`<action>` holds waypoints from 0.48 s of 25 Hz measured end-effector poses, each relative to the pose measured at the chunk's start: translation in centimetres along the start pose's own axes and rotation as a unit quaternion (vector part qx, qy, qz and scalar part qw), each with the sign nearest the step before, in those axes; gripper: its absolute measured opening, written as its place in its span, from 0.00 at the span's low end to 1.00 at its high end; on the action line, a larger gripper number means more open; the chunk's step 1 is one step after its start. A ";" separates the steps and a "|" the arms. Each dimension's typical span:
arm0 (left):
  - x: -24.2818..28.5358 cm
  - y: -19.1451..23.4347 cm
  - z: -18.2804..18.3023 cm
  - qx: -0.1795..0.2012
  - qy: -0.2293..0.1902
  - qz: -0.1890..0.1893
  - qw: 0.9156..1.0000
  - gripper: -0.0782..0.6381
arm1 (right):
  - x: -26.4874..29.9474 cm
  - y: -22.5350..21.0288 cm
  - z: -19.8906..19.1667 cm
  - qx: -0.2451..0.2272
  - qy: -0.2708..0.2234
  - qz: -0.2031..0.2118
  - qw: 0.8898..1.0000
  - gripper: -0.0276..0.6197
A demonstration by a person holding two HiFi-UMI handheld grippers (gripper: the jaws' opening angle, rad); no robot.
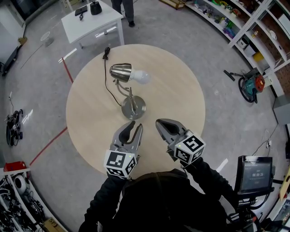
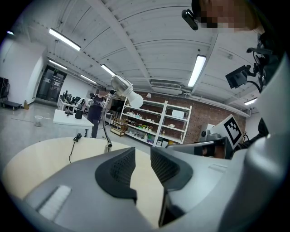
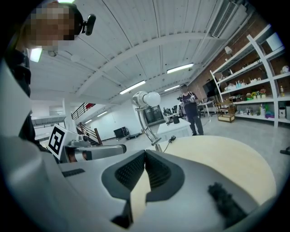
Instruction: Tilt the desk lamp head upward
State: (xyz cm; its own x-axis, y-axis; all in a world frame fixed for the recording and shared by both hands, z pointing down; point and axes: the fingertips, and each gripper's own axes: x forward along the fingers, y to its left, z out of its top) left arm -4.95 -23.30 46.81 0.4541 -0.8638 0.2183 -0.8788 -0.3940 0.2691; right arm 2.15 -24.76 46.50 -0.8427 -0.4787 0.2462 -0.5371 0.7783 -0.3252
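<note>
A desk lamp stands left of centre on the round wooden table (image 1: 181, 104). Its brushed-metal head (image 1: 121, 71) lies roughly level, and the white bulb (image 1: 142, 77) points right. A curved stem runs down to the round base (image 1: 134, 107), and a black cord (image 1: 107, 77) trails toward the far edge. My left gripper (image 1: 135, 126) hovers just in front of the base, open, with nothing between its jaws. My right gripper (image 1: 161, 124) is beside it, shut and empty. The lamp head (image 2: 120, 84) shows ahead in the left gripper view and again, as the lamp head (image 3: 140, 98), in the right gripper view.
A white side table (image 1: 90, 22) with small black items stands beyond the round table, and a person (image 1: 123, 8) is next to it. Shelving (image 1: 253, 27) lines the right wall. A vacuum cleaner (image 1: 251, 86) sits on the floor at right, and a screen on a stand (image 1: 256, 174) at lower right.
</note>
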 end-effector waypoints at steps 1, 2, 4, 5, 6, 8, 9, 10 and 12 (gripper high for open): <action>0.0 0.0 0.0 0.000 0.000 0.000 1.000 0.26 | 0.0 0.0 0.0 0.000 0.000 0.000 1.000 0.05; 0.0 0.0 0.0 0.000 0.000 0.000 1.000 0.26 | 0.0 -0.1 0.0 0.001 0.000 -0.001 1.000 0.05; 0.0 0.0 0.0 0.000 0.000 0.000 1.000 0.26 | 0.0 -0.1 -0.1 0.001 0.001 -0.002 1.000 0.05; 0.0 0.0 0.0 0.000 0.000 0.000 1.000 0.26 | 0.0 -0.1 -0.1 0.001 0.001 -0.002 1.000 0.05; 0.0 0.0 0.0 0.000 0.000 0.000 1.000 0.26 | 0.0 -0.1 -0.1 0.001 0.001 -0.002 1.000 0.05; 0.0 0.0 0.0 0.000 0.001 0.000 1.000 0.26 | -0.1 -0.2 -0.1 0.001 0.001 -0.003 1.000 0.05; 0.0 0.0 -0.1 0.000 0.001 0.000 1.000 0.26 | -0.1 -0.2 -0.1 0.001 0.001 -0.003 1.000 0.05; 0.0 -0.1 -0.1 0.000 0.001 0.000 1.000 0.26 | -0.1 -0.2 -0.1 0.001 0.001 -0.003 1.000 0.05; 0.0 -0.1 -0.1 0.000 0.001 0.000 1.000 0.26 | -0.1 -0.2 -0.2 0.001 0.001 -0.004 1.000 0.05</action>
State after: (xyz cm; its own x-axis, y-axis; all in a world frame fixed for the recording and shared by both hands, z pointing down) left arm -4.86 -23.27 46.92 0.4544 -0.8633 0.2197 -0.8788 -0.3942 0.2689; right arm 2.39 -24.82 46.70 -0.8386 -0.4834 0.2511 -0.5434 0.7741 -0.3247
